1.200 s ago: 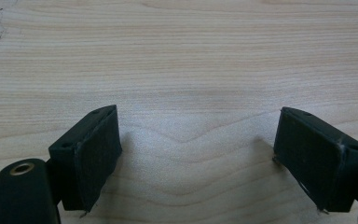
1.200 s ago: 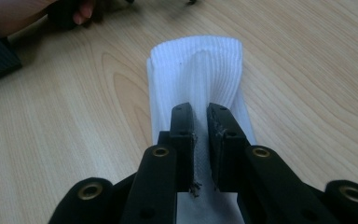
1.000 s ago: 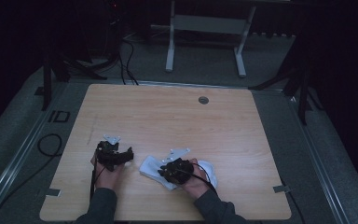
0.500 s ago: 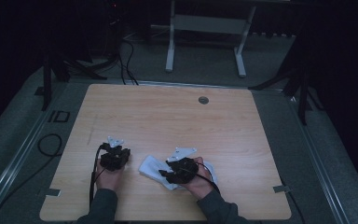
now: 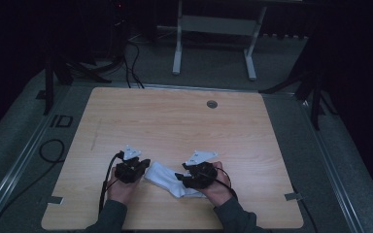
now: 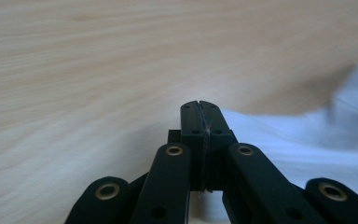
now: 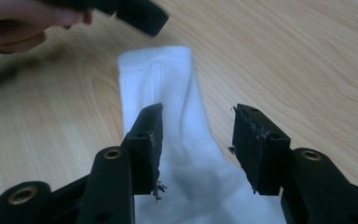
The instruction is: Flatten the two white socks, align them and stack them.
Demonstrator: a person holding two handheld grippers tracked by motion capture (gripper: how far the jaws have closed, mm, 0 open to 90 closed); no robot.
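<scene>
A white sock lies flat on the wooden table between my two grippers. My left gripper sits at the sock's left end, and its jaws have just closed tight together with nothing seen between them. The sock lies just to their right in the left gripper view. My right gripper hovers over the sock's other end. Its jaws have just been opening and now stand apart, astride the sock without pressing on it. The left gripper and its hand show beyond the cuff.
A round grommet hole sits near the table's far edge. Bare tabletop spreads beyond and to both sides of the sock. A cable loops on the floor at the left, and a white metal stand is behind the table.
Both hands drew back toward the near edge. The crumpled sock now lies stretched and flatter. The right gripper's jaws have opened off the sock.
</scene>
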